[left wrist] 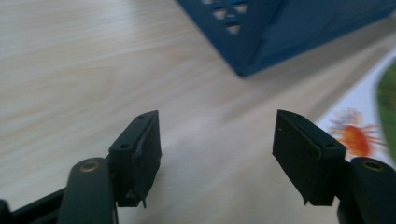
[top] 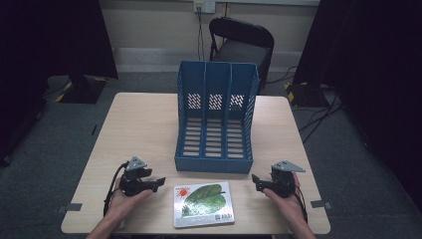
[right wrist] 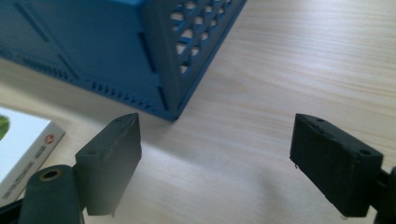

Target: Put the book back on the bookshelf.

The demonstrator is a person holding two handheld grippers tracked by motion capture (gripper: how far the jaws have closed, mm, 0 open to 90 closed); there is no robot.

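A white picture book with a green leaf and an orange sun on its cover lies flat near the table's front edge. Just behind it stands a blue three-slot file rack. My left gripper rests on the table left of the book, jaws open and empty; its own view has the book's corner at the right and the rack's corner ahead. My right gripper sits right of the book, jaws open and empty, with the rack ahead and the book's edge at the left.
The wooden table has bare surface left and right of the rack. A black chair stands behind the table. Cables run across the floor at the right.
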